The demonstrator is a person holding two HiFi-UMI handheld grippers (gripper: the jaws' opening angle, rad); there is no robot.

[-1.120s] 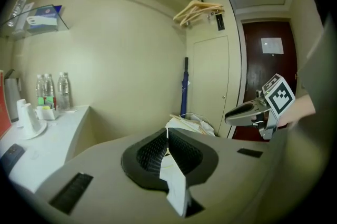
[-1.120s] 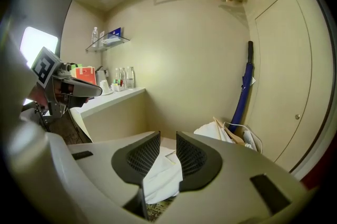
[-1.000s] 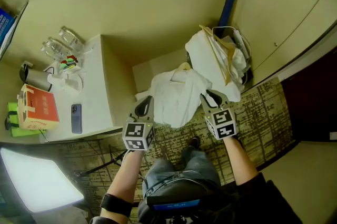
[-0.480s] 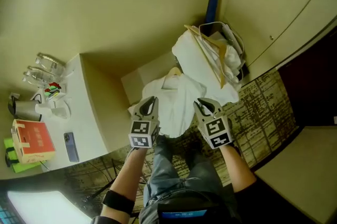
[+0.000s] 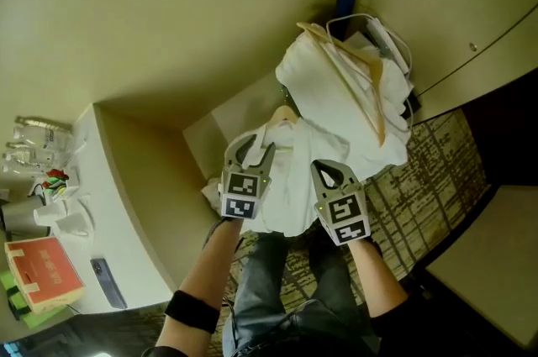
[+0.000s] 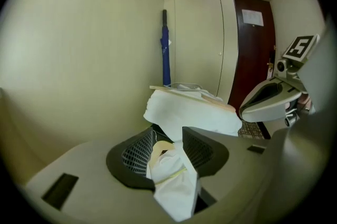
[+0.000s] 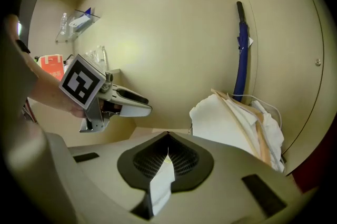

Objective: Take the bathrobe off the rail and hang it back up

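1. The bathrobe (image 5: 290, 179) is hanging low between both claws, off the rail. It is in front of the person's legs and just beside a heap of white robes (image 5: 336, 86), with its wooden hanger (image 5: 286, 113) poking out at the collar.
2. The right claw (image 5: 323, 167) is clenching a fold of the bathrobe, and its jaws have just been closing on the cloth.
3. The left claw (image 5: 252, 149) is standing released. Its jaws have just been opening, and cloth and the hanger's end are lying loose between them, unpinched.
4. This is looking like a change of grip before the lift.
   - The left claw should be closing on the hanger's wood, not on cloth alone, so the robe is not sliding off.
   - The right claw should be carrying the weight until that grip is firm.
   - The hook should be staying upright and clear of the heap.
5. No writing is proving readable.
   - The red box (image 5: 38, 284) on the surface (image 5: 126, 212) is showing print too small to read.
   - The sheet on the dark door (image 6: 253, 17) is blurred.
   - The cubes are bearing only square markers.
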